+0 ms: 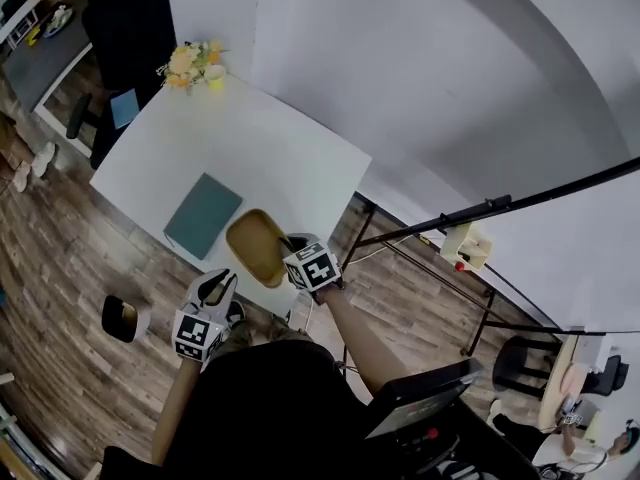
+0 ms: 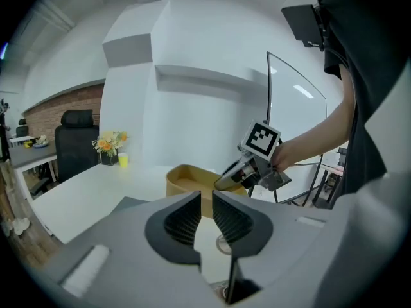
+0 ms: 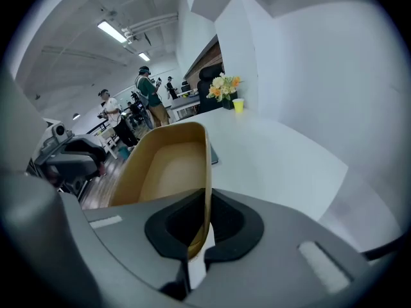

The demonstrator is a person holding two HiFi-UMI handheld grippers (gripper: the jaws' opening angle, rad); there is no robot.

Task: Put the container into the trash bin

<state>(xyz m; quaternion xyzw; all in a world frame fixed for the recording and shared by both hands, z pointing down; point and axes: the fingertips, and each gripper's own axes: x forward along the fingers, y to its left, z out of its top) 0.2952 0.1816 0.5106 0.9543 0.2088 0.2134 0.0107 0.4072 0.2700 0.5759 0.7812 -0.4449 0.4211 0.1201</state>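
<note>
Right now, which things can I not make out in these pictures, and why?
- Small dark round trash bin: head view, too small to show its contents; outside both gripper views.
- Tan oval paper container: head view, its own walls hide the underside.
- Standing people: right gripper view, too far and small to tell their actions.

A white table (image 1: 250, 138) stands on a floor (image 1: 60, 268) of wood-look planks. A flat grey-green pad (image 1: 203, 215) lies on the tabletop towards its near edge. At the far corner a bunch of yellow and orange flowers (image 1: 187, 65) stands just beside a small yellow cup (image 1: 215, 76). On the floor left of the table sit a small dark trash bin (image 1: 125, 319) and, further off, a black office chair (image 1: 125, 28).
</note>
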